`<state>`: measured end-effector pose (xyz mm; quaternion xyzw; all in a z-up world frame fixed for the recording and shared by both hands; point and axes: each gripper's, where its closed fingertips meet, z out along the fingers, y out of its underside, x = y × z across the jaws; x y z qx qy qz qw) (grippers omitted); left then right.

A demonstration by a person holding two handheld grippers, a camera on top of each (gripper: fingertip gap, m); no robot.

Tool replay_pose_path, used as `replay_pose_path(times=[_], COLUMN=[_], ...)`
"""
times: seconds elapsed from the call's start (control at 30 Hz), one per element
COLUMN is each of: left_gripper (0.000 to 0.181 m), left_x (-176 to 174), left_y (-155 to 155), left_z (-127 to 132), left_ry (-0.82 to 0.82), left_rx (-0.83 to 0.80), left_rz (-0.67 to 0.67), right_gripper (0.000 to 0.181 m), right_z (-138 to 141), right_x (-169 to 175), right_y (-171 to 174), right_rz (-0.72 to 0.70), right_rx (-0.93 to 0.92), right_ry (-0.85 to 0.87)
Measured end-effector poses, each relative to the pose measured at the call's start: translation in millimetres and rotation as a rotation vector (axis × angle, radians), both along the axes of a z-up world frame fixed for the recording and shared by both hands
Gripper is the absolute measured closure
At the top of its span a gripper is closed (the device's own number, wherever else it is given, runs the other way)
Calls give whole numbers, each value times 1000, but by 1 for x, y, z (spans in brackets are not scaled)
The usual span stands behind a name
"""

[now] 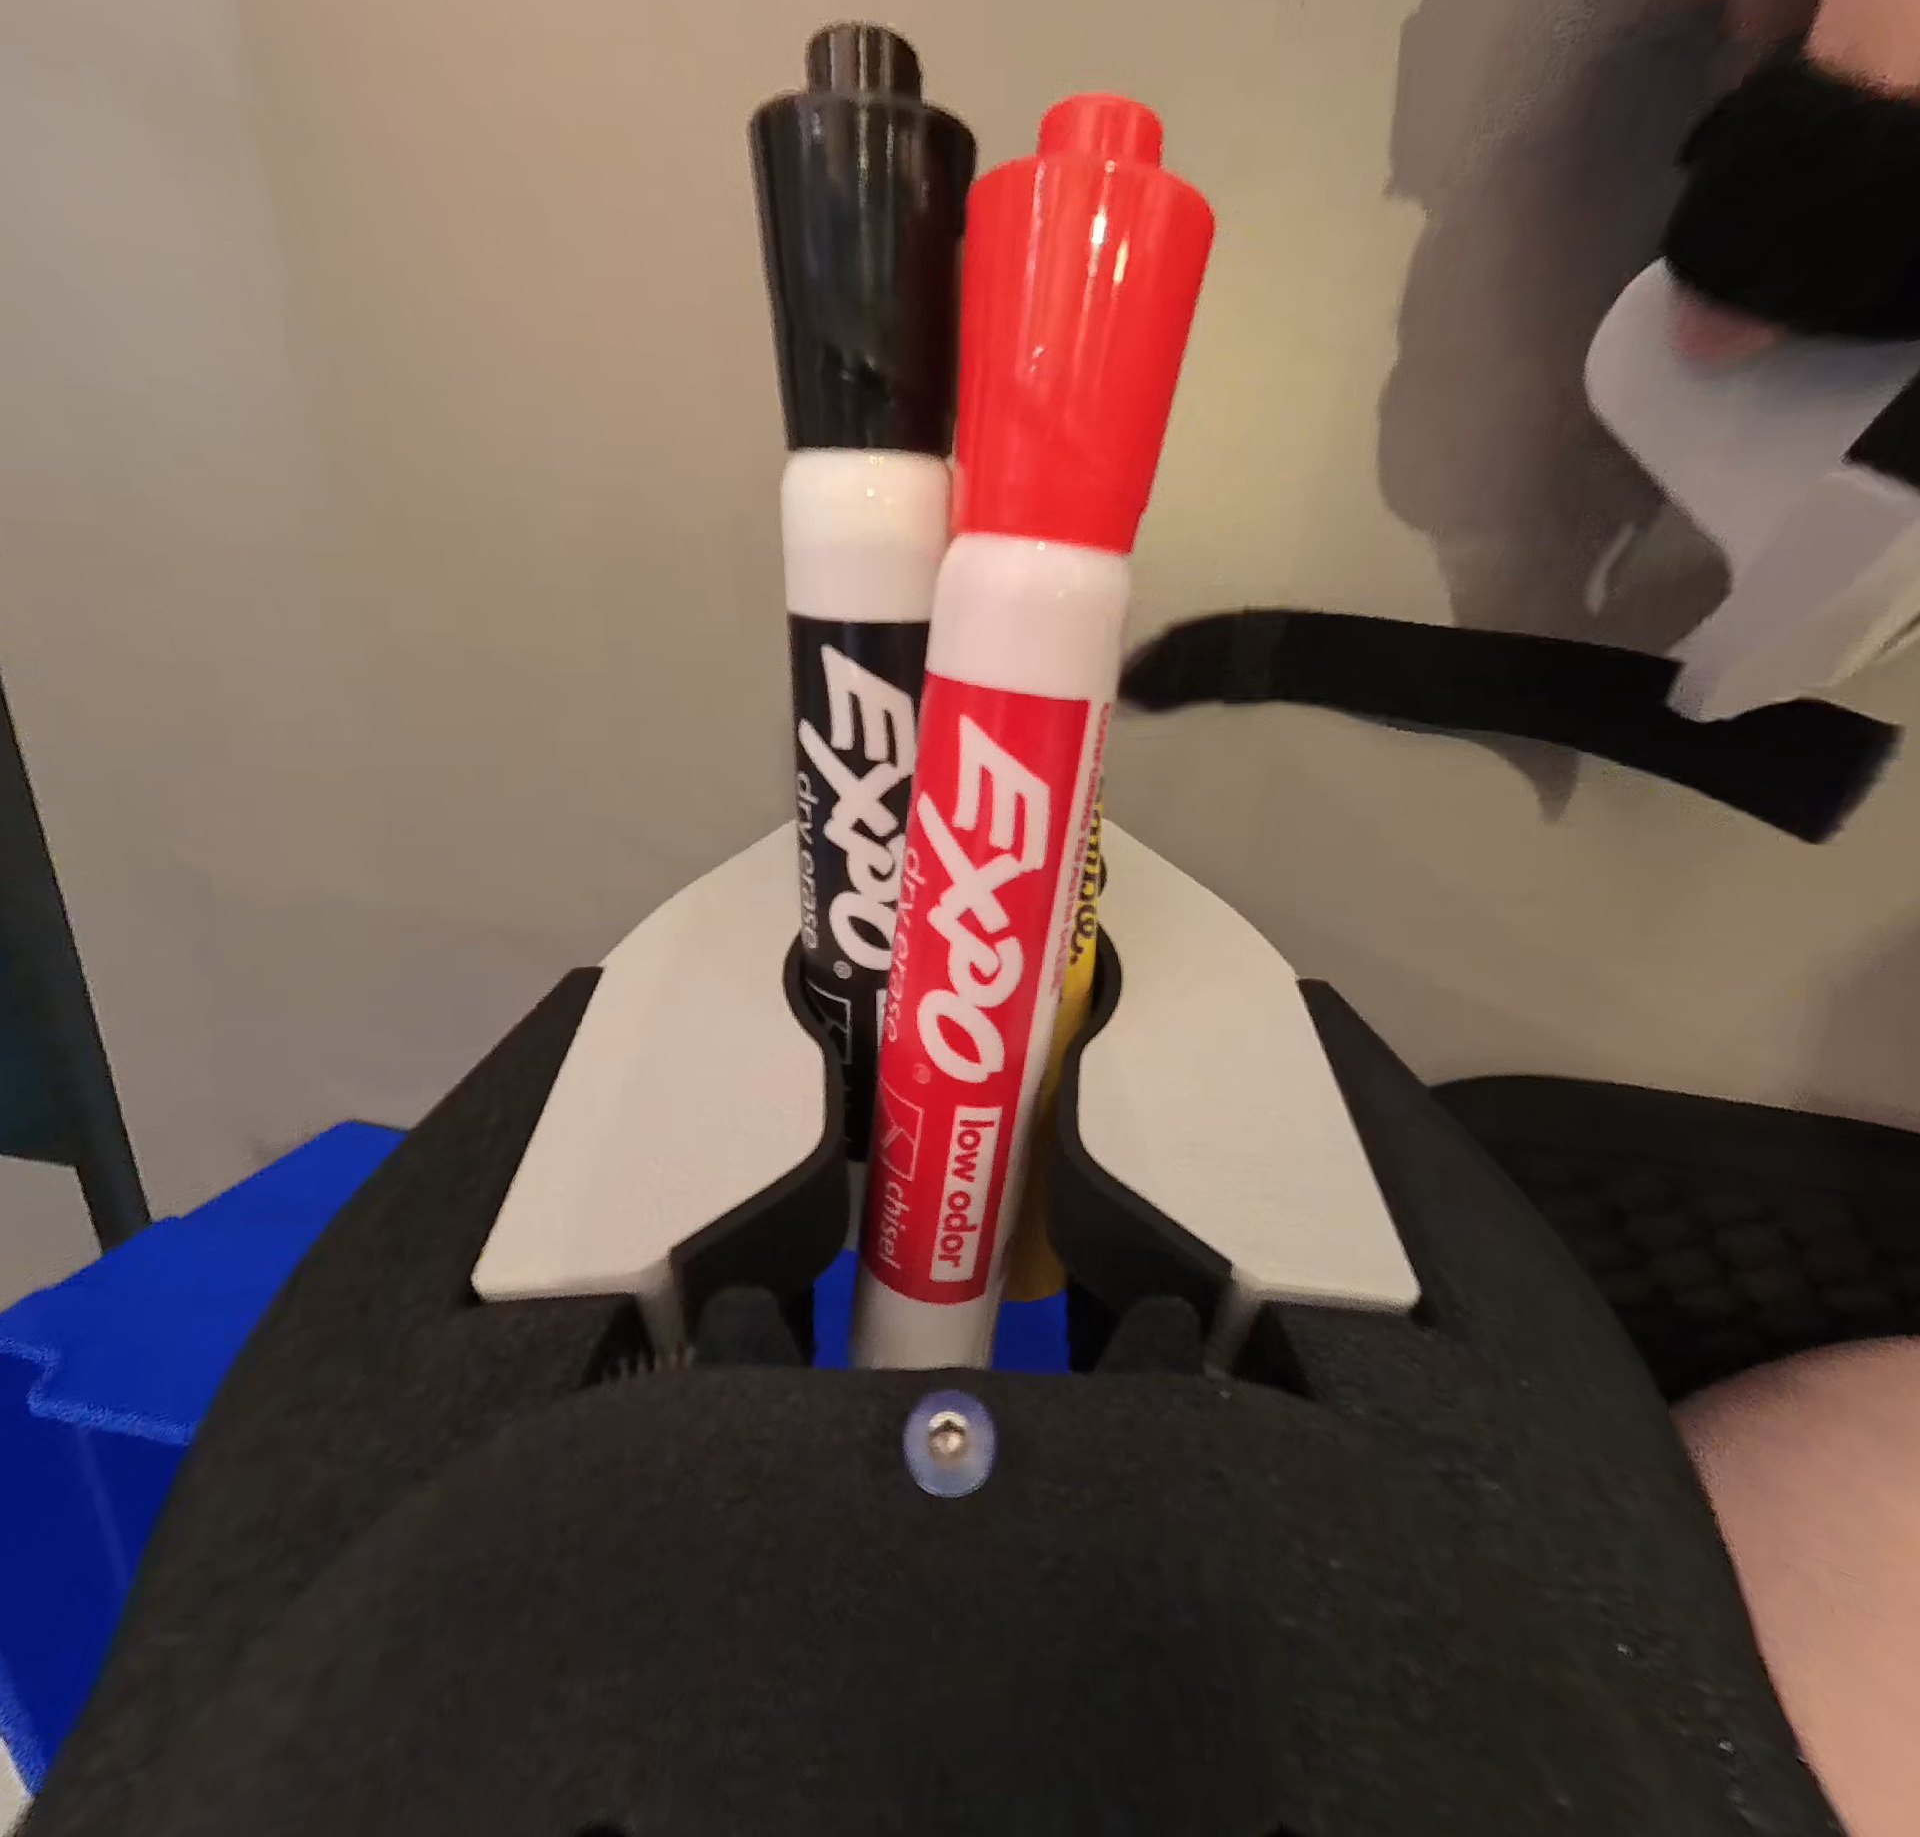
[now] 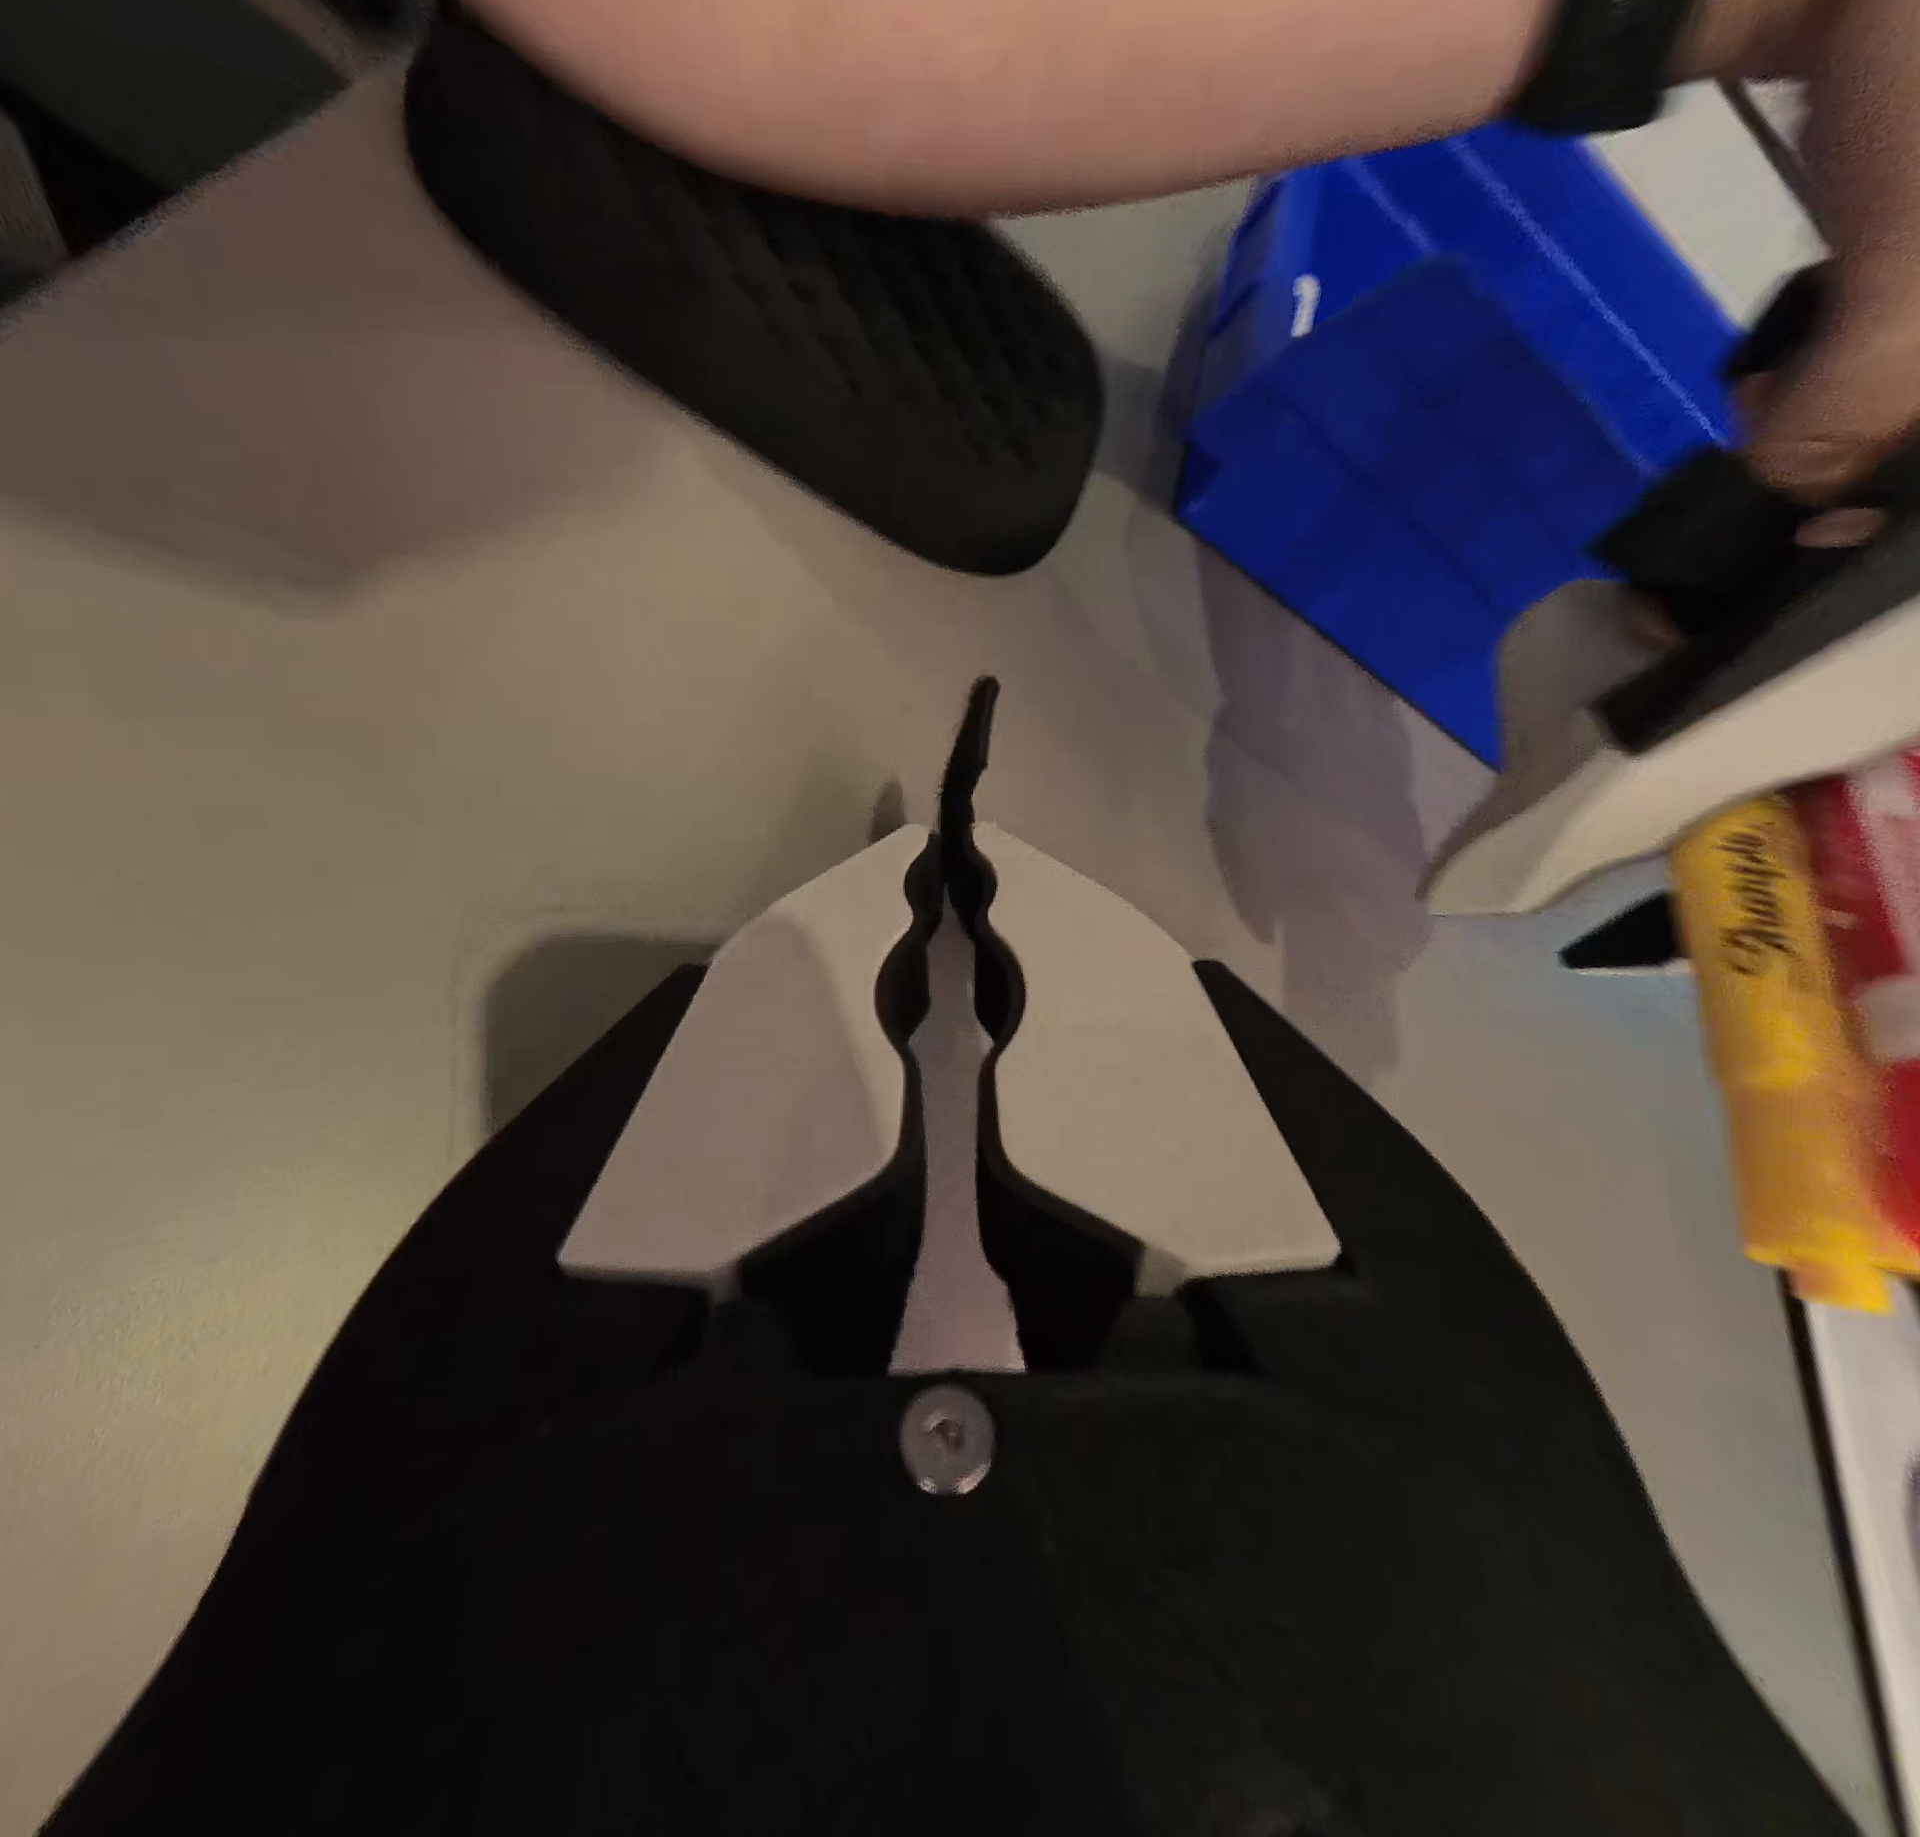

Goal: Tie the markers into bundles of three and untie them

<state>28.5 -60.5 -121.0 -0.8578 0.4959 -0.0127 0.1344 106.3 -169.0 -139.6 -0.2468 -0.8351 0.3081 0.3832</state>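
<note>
A pale grey-beige table carries a blue plastic bin toward its far right and, just beside that bin on its left, a black textured pad lying flat, partly under a person's bare forearm that crosses above it.
</note>
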Motion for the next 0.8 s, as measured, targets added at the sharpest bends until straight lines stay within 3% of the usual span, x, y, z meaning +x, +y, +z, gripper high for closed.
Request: replay_pose_path(times=[0.07, 0.2, 0.3, 0.4, 0.5, 0.67, 0.8], left_gripper=[139, 139, 139, 139, 139, 139, 139], left_x=[5, 13, 19, 22, 25, 30, 32], left_y=[6, 13, 13, 13, 13, 11, 9], left_z=[-2, -6, -11, -14, -14, -17, -20], left_ry=[-8, -33, -27, -19, -29, -14, -2], left_rx=[17, 31, 15, 10, 9, 1, -13], left_rz=[-11, -21, -39, -50, -58, -81, -93], right_gripper=[178, 178, 178, 178, 178, 178, 178], right_z=[26, 79, 94, 108, 104, 121, 106], right_x=[5, 15, 14, 10, 5, -7, -24], right_y=[12, 48, 79, 105, 116, 127, 138], right_rz=[-19, -31, -55, -36, -77, -86, -199], right_rx=[-152, -636, -930, -1168, -1236, -1409, -1484], right_ry=[4, -39, -115, -79, -148, -191, -341])
